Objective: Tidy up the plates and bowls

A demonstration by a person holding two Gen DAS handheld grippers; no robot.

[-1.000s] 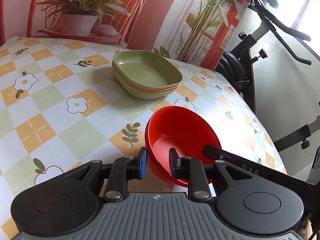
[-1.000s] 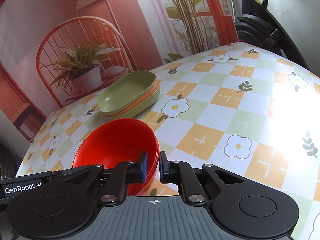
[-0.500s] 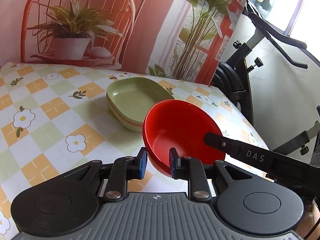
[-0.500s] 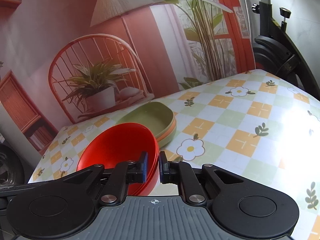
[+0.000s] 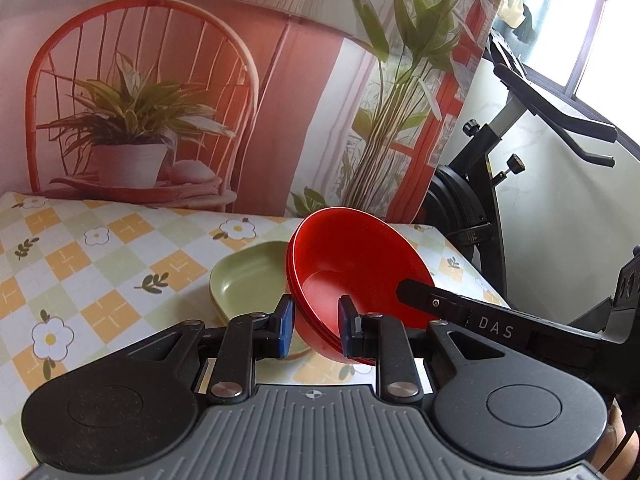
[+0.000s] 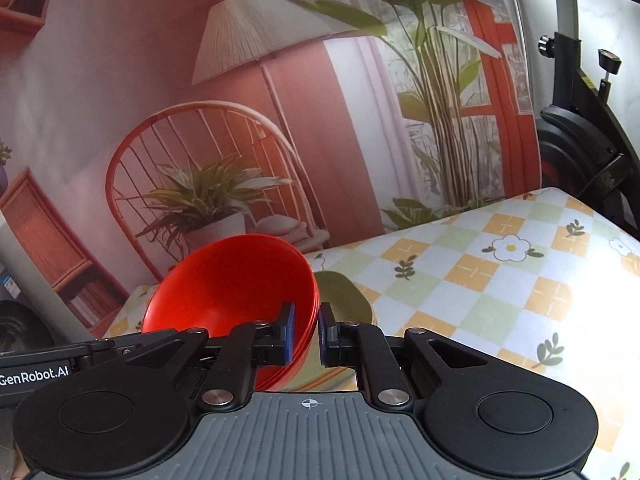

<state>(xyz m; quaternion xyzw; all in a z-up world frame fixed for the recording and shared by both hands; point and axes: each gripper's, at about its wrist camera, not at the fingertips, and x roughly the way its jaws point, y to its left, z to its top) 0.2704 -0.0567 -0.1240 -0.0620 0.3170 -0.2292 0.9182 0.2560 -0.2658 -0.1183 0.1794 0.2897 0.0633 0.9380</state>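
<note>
Above the surface (image 5: pixel 100 264), both the left gripper (image 5: pixel 316 326) and right gripper (image 6: pixel 307 332) have jaws pinched on opposite rims of the red bowls (image 5: pixel 352 272), just over the green plates (image 5: pixel 248 276). Best lowered level, both releasing together.

Printed backdrop (image 6: pixel 280 100), exercise bike (image 5: pixel 480 208), bright window (image 5: pixel 592 40).

Bright daylight enters from a window (image 5: pixel 592 40) at the upper right of the left view, which is blown out to white. In the right view, glare washes out the counter (image 6: pixel 592 320) at its right edge. Both views are sharp, with strong fisheye bending toward the edges.
</note>
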